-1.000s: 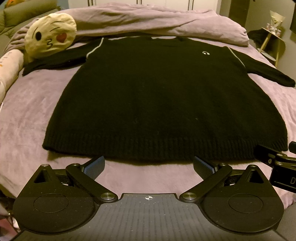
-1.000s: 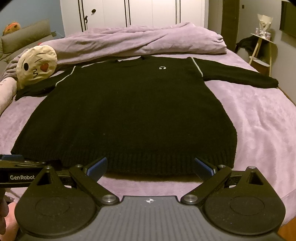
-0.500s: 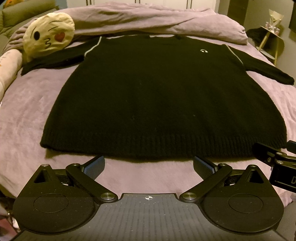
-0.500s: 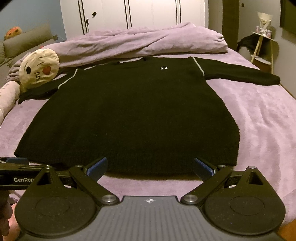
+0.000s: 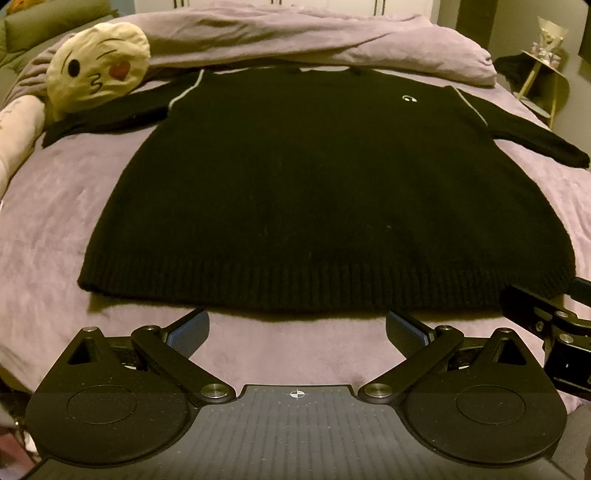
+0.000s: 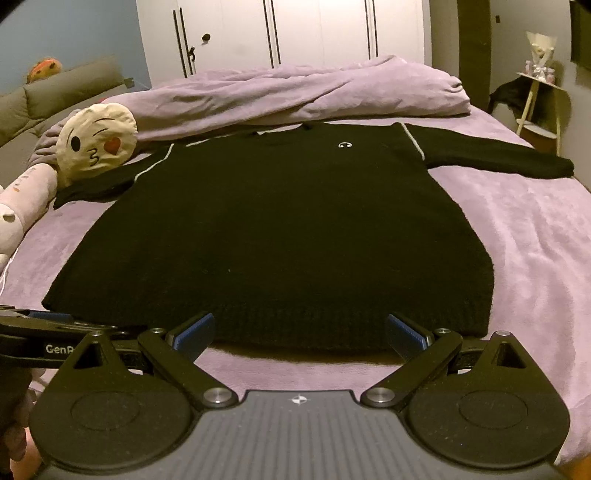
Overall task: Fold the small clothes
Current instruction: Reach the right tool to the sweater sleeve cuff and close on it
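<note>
A black sweater (image 5: 325, 192) lies flat on the purple bed (image 5: 48, 206), front side up, with its ribbed hem along the near edge of the bed and its collar toward the far edge. Both sleeves are stretched out to the sides. The left sleeve (image 5: 110, 118) reaches toward the far left corner of the bed, and its end lies under a round yellow cushion with a kissing face (image 5: 99, 75). The right sleeve (image 6: 495, 157) points toward the right edge of the bed. A small white logo (image 6: 345, 144) is on the chest, and thin pale lines run along both shoulder seams.

The left gripper (image 5: 297, 332) hovers just before the hem, near its middle part; its two fingers are spread wide and nothing is between them. The blue pads (image 5: 186, 334) do not touch the cloth. The right gripper (image 6: 300, 334) is in the same posture before the right half of the hem, with its fingers spread wide and empty. In the right wrist view the left gripper shows at the left border, beside the near left corner of the sweater.

A crumpled purple duvet (image 6: 295, 92) lies along the far edge of the bed, just behind the collar. Behind it stand white wardrobe doors (image 6: 280, 33). A pale long plush toy (image 6: 22, 199) lies at the left edge of the bed.
</note>
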### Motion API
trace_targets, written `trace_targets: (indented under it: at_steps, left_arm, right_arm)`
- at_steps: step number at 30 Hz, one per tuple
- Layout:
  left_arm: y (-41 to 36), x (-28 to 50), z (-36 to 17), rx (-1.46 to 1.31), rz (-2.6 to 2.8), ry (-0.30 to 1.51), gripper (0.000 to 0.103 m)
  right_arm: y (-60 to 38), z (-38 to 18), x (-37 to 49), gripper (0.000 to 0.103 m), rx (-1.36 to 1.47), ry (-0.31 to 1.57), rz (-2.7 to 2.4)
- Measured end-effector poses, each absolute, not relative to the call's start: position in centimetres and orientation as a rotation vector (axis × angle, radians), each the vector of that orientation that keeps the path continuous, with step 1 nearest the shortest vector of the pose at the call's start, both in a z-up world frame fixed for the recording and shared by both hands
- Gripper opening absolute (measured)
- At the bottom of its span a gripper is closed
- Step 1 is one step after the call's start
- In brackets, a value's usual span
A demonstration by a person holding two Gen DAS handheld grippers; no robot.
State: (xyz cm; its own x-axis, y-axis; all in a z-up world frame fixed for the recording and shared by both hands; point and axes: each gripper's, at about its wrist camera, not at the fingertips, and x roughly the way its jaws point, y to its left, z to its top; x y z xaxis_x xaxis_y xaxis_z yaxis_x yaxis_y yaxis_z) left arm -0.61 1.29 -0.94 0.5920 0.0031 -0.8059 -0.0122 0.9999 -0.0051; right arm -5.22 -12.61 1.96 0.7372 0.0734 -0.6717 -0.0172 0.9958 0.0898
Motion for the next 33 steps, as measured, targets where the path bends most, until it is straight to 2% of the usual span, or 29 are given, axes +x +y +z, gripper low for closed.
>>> trace_targets:
  at_steps: [20, 33]
  left_arm:
    - [1.0, 0.2, -2.8, 0.02, 0.018, 0.941, 0.103]
    - [0.5, 2.5, -4.1, 0.046, -0.026, 0.97, 0.103]
  right_arm:
    - [-14.4, -0.6, -3.9, 0.099, 0.189, 0.813, 0.065]
    - [-17.6, -2.3, -1.5, 0.098, 0.419, 0.851, 0.151]
